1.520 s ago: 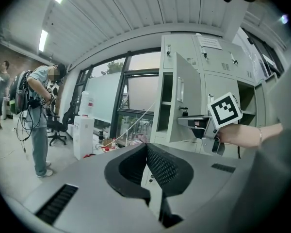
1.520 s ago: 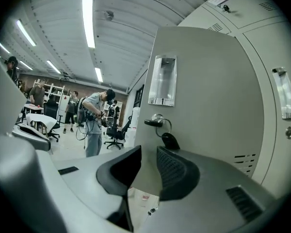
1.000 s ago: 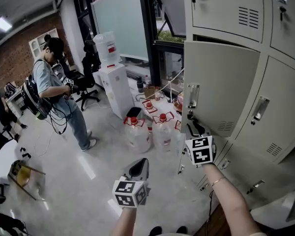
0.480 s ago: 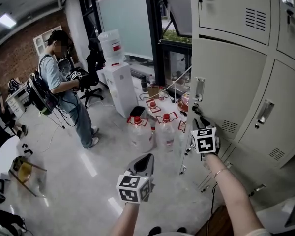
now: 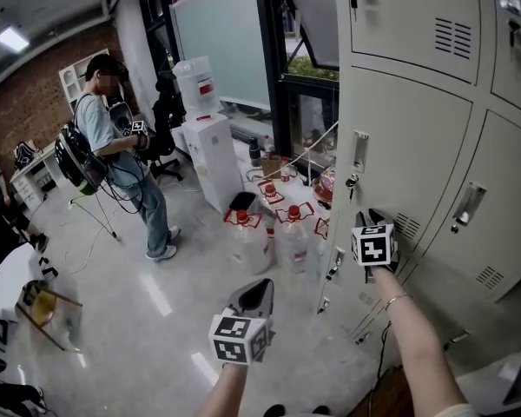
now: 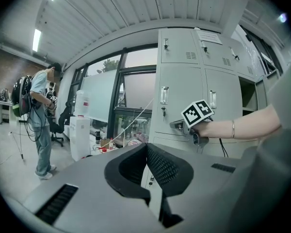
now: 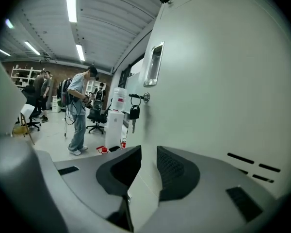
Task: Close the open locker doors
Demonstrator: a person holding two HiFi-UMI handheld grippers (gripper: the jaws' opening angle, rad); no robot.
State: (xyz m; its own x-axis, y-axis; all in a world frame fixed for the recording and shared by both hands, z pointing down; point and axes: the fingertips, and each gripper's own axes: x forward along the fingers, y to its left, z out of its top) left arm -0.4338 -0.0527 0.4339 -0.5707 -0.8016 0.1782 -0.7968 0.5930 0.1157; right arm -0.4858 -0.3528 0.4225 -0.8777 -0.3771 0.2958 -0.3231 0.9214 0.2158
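1. The right gripper [image 5: 373, 217] is held out at arm's length. Its tips are at the face of the middle-row locker door [image 5: 408, 137], low on the panel and just left of the vent slots [image 5: 406, 226].
2. In the right gripper view the jaws stand apart with a narrow gap. Only the pale door face shows through it, and nothing is clamped. Whether the tips press the metal cannot be made out.
3. The door sits in line with the locker fronts around it. Its left edge lies along the cabinet's outer corner. Whether the latch has caught cannot be told.
4. Door fittings: a recessed handle [image 5: 359, 151] sits near the left edge. Below it a key [image 5: 351, 183] hangs in the lock with a dark tag.
5. The left gripper [image 5: 256, 287] hangs low and well clear of the lockers, over the grey floor [image 5: 139, 320]. In its own view the jaw tips meet and it is empty.
6. There is a bracelet [image 5: 395, 301] on the right wrist.
7. Surroundings: large water jugs [image 5: 247, 237] with red caps stand on the floor just left of the cabinet. A white water dispenser [image 5: 210, 159] with a bottle on top stands behind them. Further left, a person [image 5: 113, 146] wearing a backpack stands well apart from the lockers.
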